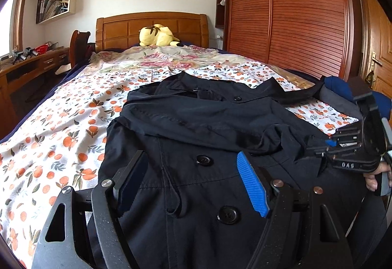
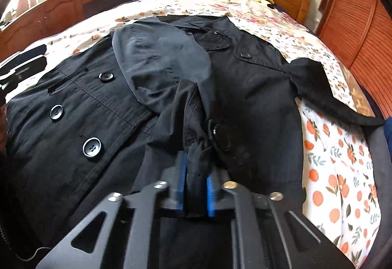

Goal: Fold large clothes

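Both grippers are held low over a black coat (image 1: 196, 127). A bunched fold of the coat is pinched tight between the blue pads of the right gripper (image 2: 196, 185). Nothing is held by the left gripper (image 1: 193, 183), and its fingers are spread wide apart. The coat is laid flat on the flowered bed sheet (image 1: 61, 127), buttons up.

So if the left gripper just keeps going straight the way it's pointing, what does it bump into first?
Most likely the black coat: the open left gripper points low across its buttoned front, and the folded sleeve lies just ahead. Depth is hard to judge.
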`<state>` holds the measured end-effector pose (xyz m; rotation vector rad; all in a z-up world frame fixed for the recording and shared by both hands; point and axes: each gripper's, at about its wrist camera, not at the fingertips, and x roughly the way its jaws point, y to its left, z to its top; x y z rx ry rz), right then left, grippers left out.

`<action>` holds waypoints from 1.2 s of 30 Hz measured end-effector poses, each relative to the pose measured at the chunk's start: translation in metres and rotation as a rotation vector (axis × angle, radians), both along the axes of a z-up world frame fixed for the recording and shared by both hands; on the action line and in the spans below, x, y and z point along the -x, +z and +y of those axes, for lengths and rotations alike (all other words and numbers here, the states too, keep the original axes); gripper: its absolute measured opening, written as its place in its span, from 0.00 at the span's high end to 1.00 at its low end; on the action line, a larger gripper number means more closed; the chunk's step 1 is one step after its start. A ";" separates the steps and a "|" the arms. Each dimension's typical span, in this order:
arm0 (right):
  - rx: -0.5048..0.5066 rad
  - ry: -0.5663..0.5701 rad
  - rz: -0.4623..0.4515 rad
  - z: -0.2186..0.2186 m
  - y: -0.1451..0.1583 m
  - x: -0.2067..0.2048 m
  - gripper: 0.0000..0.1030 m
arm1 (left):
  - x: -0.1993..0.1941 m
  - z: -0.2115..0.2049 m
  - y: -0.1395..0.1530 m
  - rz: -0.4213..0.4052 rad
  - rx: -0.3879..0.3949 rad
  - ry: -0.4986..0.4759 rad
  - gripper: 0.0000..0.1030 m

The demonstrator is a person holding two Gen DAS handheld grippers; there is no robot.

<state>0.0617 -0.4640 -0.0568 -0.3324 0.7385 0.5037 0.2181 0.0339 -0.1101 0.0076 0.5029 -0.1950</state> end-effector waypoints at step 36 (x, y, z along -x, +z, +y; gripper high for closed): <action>-0.026 -0.121 0.060 -0.029 -0.029 -0.095 0.51 | -0.011 -0.022 -0.008 0.034 -0.027 -0.032 0.26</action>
